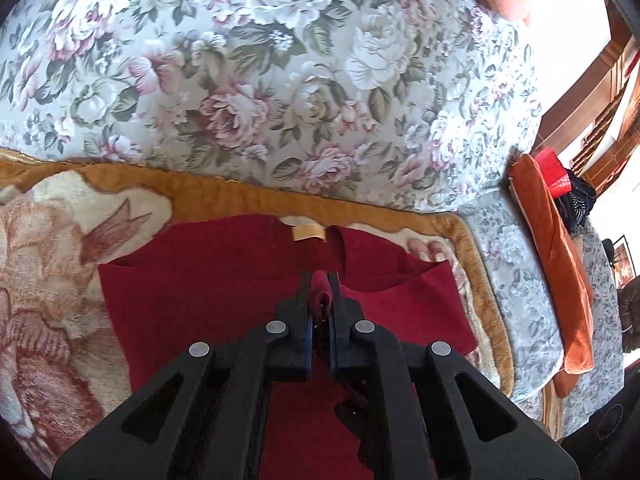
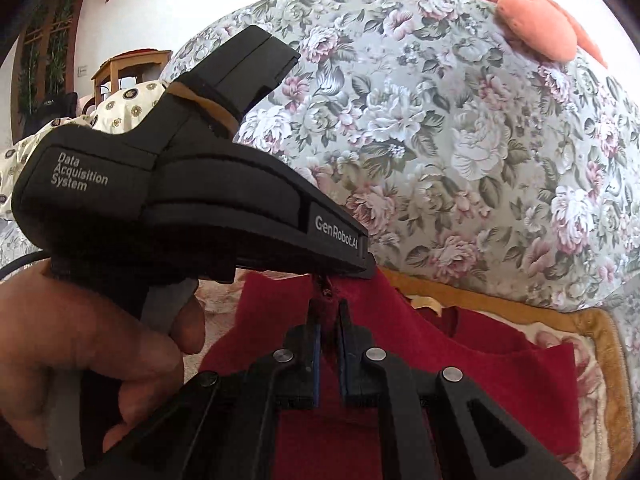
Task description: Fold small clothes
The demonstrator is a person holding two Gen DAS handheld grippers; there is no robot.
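Both hand-held grippers pinch folds of the red garment [image 1: 208, 296]: left hand-held gripper [image 1: 320, 280] and right hand-held gripper [image 2: 325, 304], side by side above the blanket [image 1: 60, 280].

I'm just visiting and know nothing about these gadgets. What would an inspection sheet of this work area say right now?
Surface: plush blanket with a gold border, spread over a flowery bed cover.
Job's things: red garment lying on the blanket, tan neck label showing, part of it lifted.
Clutter: orange cloth at the bed's edge; pink cushion at the far end.
Grippers: left hand-held gripper pinches a fold of the red garment; right hand-held gripper is also closed on red fabric. The two nearly meet.
Cables: one dark cable behind the left gripper's body.
Surroundings: wooden table, white wall, wooden window frame.
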